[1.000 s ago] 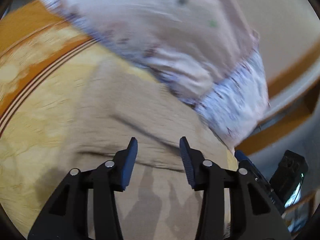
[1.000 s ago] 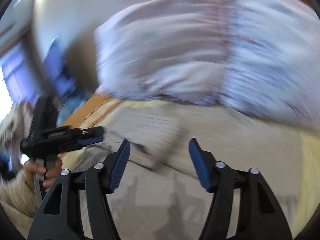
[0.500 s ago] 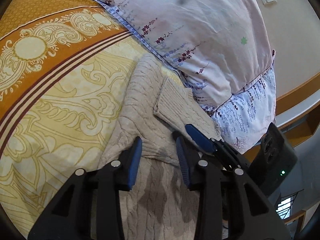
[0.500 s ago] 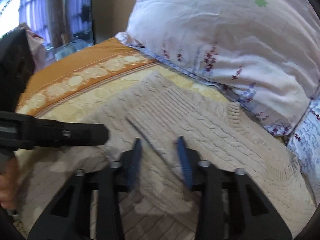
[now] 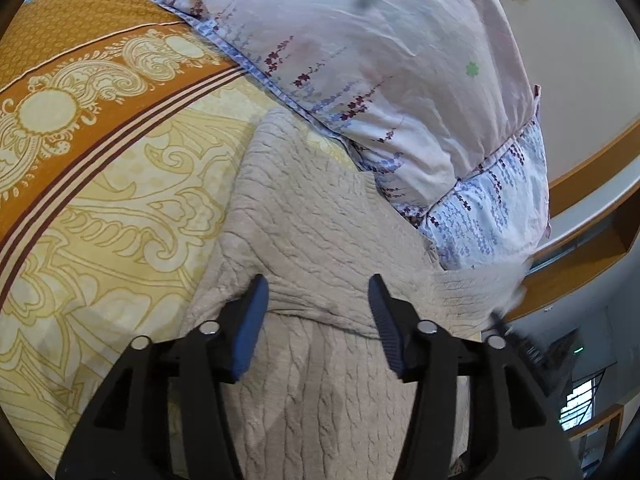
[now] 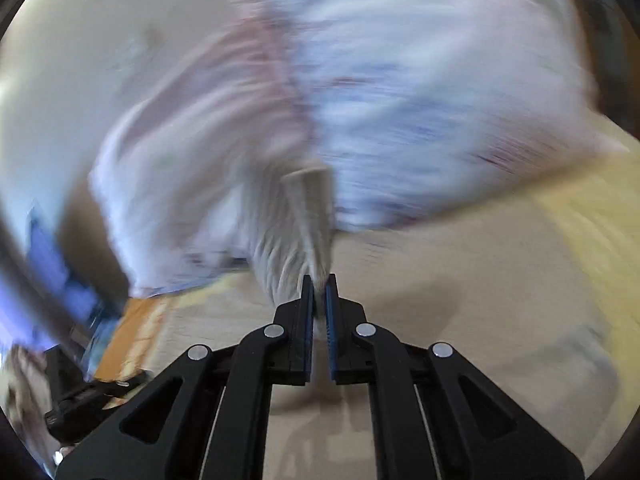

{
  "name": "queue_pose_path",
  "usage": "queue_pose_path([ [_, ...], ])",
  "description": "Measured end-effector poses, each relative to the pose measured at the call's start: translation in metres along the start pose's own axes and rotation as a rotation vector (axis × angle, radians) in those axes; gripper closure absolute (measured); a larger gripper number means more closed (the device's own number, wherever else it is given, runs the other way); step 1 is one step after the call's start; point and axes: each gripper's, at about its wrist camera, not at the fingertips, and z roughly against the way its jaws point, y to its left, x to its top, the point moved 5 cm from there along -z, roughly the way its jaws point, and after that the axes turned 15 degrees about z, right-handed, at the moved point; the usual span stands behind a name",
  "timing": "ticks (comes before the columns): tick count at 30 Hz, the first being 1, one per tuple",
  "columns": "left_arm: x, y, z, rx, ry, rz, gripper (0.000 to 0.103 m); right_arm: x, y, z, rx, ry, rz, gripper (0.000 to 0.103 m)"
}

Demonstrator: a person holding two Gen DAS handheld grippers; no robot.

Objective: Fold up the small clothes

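Half a second ago both claws sat narrow and side by side over the beige cable-knit sweater point(image 5: 320, 240); now they have parted company. The left claw point(image 5: 316, 316) has sprung wide, its blue-padded fingers point(image 5: 252, 320) straddling a folded ridge of knit without gripping it, and hovers low over the garment, which lies on the yellow and orange patterned bedspread point(image 5: 100, 184) with its far edge just beside the floral pillow point(image 5: 380, 72). The right claw point(image 6: 319, 300) has pinched tight on a ribbed strip of the sweater point(image 6: 310, 208), probably a cuff or sleeve end, though the heavy blur in the right wrist view makes that hard to settle. That blur suggests the right claw is swinging fast, carrying the strip up and away from the bed; a smeared piece of knit at the right edge of the left wrist view agrees. My reading is that the left side has let go of a fold just laid, while the right is bringing a sleeve across the body. The fold looks partly made, with the sleeve not yet laid down.
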Motion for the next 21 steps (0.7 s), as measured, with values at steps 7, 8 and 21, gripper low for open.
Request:
queue_pose_path([
  [7,-0.003,-0.005,0.017,-0.028,0.032,-0.016,0.038,0.003,-0.065,0.018,0.019,0.027,-0.225,0.045],
  [8,-0.003,-0.005,0.023,-0.025,0.026,-0.028,0.038,0.006,-0.069,0.014,0.010,0.044,-0.225,0.045],
  [21,-0.021,0.028,0.072,0.049,0.009,-0.125,0.037,-0.020,-0.065,-0.026,0.091,0.210,-0.202,0.095],
])
